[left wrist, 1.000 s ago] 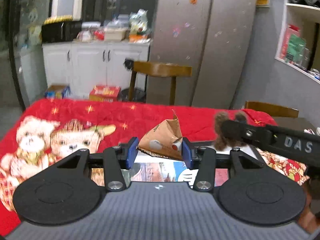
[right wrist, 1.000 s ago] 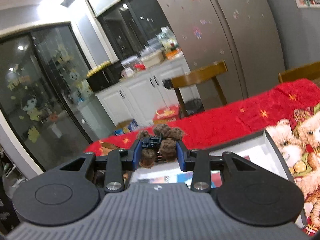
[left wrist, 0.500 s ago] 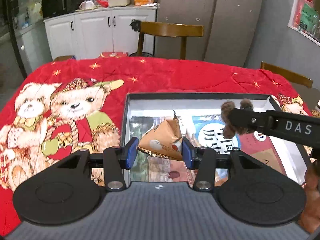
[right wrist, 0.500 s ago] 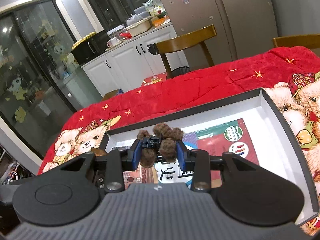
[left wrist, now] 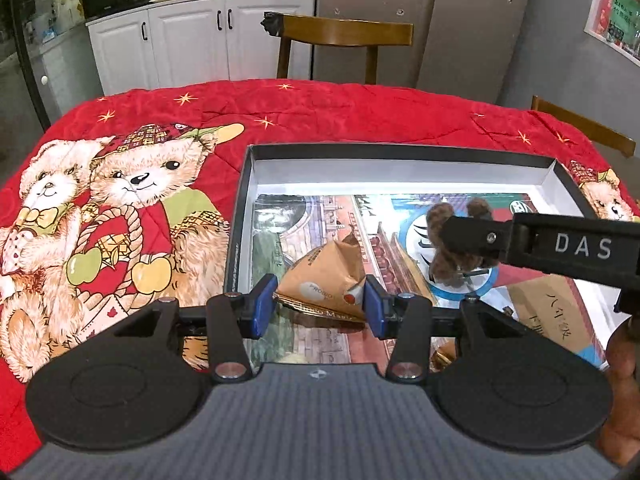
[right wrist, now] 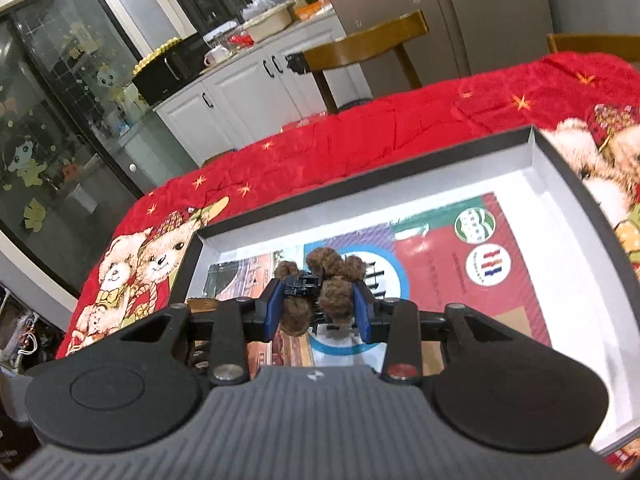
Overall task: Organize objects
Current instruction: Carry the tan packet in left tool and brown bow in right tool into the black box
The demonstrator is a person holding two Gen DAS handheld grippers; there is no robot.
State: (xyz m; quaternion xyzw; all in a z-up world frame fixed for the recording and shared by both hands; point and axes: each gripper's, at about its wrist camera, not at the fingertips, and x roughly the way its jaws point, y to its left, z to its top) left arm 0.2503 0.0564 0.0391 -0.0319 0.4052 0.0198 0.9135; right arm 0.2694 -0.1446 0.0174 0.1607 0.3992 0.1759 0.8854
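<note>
A red blanket printed with teddy bears covers the table. On it sits a wide, shallow box with dark outer walls and a white inside; printed sheets with buildings, a blue ring and red panels cover its floor. Behind the table stand a wooden chair, white cabinets and a grey fridge.

The left gripper hangs over the near left part of the box, its blue pads clamped on a brown packet, a crumpled pyramid-shaped pouch with a round white label, held clear above the sheets. The right gripper hangs over the box just to the right, near the blue ring, its pads clamped on a dark clip covered in fuzzy brown pompoms. In the left view the right gripper comes in from the right edge as a black bar lettered "DAS", with the clip at its tip. Part of a hand shows at the right edge of that view.
</note>
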